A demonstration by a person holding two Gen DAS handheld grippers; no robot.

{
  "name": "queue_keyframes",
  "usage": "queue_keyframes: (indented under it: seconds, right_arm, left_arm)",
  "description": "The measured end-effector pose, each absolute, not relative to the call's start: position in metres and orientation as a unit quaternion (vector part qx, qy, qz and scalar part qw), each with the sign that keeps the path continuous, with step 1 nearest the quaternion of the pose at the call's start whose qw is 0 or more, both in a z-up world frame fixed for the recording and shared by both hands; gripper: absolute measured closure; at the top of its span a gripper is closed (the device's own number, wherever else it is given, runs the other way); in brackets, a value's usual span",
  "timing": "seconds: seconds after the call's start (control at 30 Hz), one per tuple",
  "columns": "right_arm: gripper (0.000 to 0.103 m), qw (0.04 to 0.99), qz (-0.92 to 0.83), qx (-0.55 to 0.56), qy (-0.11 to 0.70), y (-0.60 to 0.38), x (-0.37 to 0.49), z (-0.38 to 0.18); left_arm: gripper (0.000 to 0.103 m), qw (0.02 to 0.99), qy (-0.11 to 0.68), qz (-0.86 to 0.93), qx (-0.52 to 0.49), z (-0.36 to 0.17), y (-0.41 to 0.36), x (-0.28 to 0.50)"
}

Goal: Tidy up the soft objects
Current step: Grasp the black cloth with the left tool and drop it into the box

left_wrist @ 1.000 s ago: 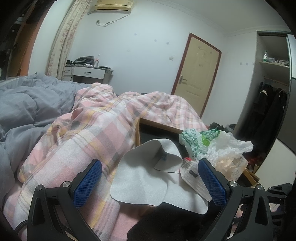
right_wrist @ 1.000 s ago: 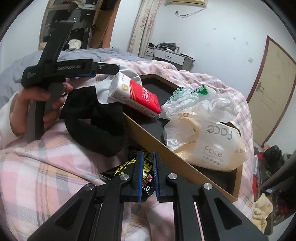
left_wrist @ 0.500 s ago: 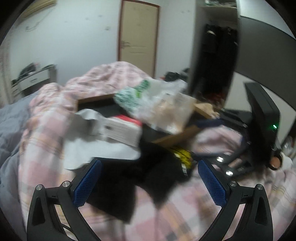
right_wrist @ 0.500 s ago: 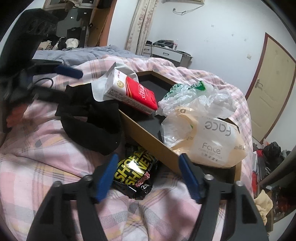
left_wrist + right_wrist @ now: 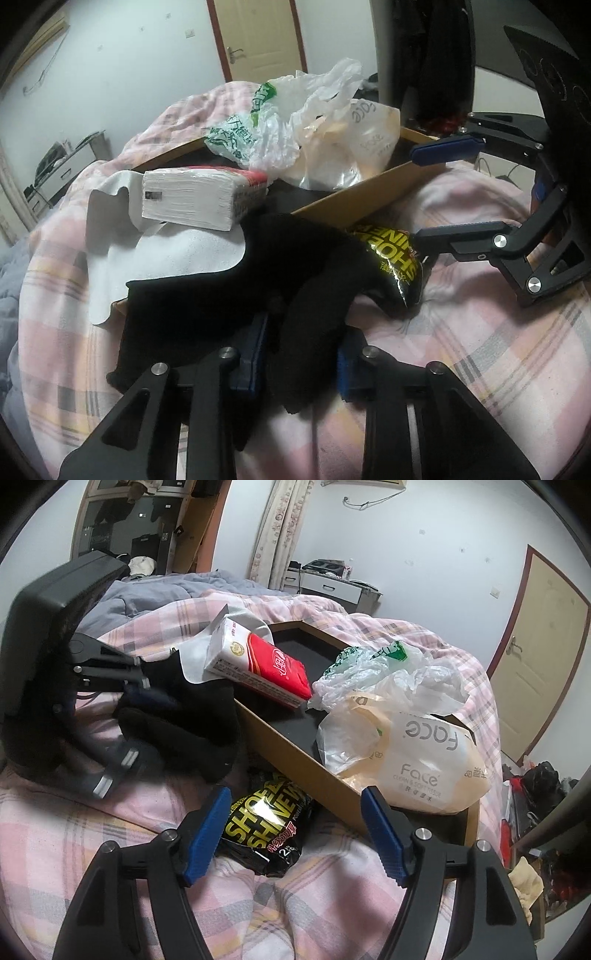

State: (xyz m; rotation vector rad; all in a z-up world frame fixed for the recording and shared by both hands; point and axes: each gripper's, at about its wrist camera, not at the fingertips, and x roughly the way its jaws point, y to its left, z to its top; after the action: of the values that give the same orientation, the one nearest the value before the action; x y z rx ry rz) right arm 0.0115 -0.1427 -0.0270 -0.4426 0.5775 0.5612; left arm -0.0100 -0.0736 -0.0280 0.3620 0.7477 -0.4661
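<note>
Both grippers have swapped states since a second ago. The left gripper (image 5: 301, 360), then spread wide over the bed, is now closed on the black cloth (image 5: 236, 291); its blue pads are mostly buried in the fabric. The right gripper (image 5: 295, 832), earlier pinched on the black-and-yellow packet (image 5: 266, 827), now stands wide open above it, touching nothing. The cloth's full shape is hard to read: dark folds hang over the near edge of the cardboard tray (image 5: 295, 749), its long axis running from the tray toward the left gripper. A white cloth (image 5: 173, 262) lies under the tissue pack (image 5: 195, 199) at the tray's far-left corner. Plastic bags (image 5: 406, 746) fill the tray's right end on the plaid quilt (image 5: 74, 849).
</note>
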Motion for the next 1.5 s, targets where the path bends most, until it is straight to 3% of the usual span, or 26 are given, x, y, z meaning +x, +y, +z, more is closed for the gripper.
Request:
queue_keyframes:
  seconds: [0.13,0.9,1.23,1.4,1.47,1.5]
  right_arm:
    - [0.032,0.896,0.271,-0.214,0.279,-0.143,0.011,-0.027]
    - [0.032,0.897,0.267,-0.216,0.28,-0.143,0.011,-0.028]
    - [0.032,0.897,0.266,-0.214,0.279,-0.144,0.011,-0.027]
    - [0.032,0.898,0.267,-0.211,0.279,-0.145,0.011,-0.026]
    - [0.032,0.9,0.268,-0.205,0.277,-0.147,0.011,-0.025]
    - [0.032,0.9,0.269,-0.202,0.276,-0.148,0.012,-0.024]
  left_arm:
    - [0.088,0.892,0.349,-0.237,0.165,-0.018,-0.071,-0.011]
    - [0.088,0.947,0.23,-0.208,0.081,0.107,-0.049,0.052]
    - [0.088,0.946,0.282,-0.156,0.03,0.067,-0.03,0.09]
    - [0.087,0.965,0.227,-0.124,-0.048,0.069,0.007,0.057]
    - [0.072,0.969,0.208,-0.116,-0.065,0.069,0.018,0.045]
    - [0.03,0.971,0.198,-0.111,-0.071,0.069,0.023,0.038]
